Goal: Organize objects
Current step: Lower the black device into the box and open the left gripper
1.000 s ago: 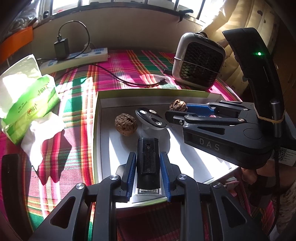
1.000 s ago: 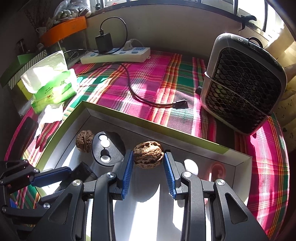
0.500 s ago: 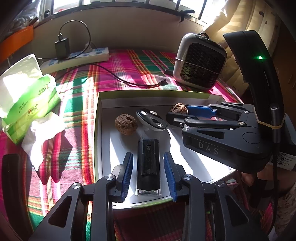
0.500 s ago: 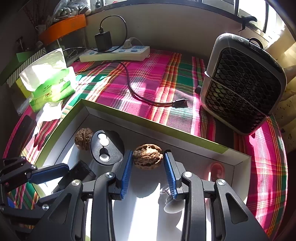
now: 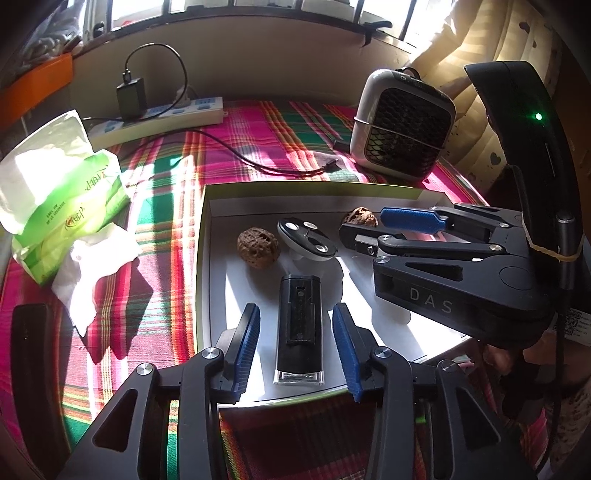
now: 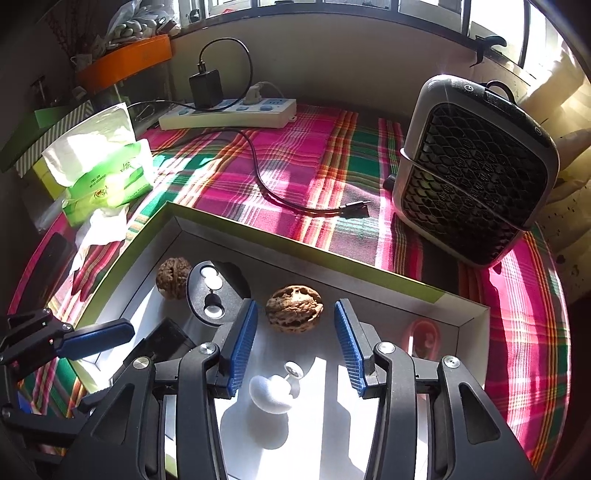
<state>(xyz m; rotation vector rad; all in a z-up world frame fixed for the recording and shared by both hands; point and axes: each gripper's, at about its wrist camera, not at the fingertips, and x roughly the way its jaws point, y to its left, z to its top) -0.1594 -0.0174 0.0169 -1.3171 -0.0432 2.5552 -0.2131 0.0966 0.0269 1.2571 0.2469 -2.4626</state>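
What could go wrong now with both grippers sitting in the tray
1. The walnut between the right gripper pads is round and free; its jaws have just been opening, so a nudge could roll it.
2. The left gripper, jaws also just opening, straddles the black device at the tray near edge; pulling back could drag it out.
3. The grippers sit close and could collide.

Strong sunlight enters through the window (image 5: 258, 11) at the back, laying bright patches on the plaid tablecloth (image 5: 258, 140) and blowing out the white floor of the tray (image 6: 332, 424). The tissue pack (image 5: 62, 195) glows overexposed. Hard, dark shadows fall beneath the walnut (image 6: 294, 308) and beside the crumpled tissue (image 5: 92, 266). Both fisheye views bend straight lines and darken to black at the corners. Focus is sharp, with no motion blur.
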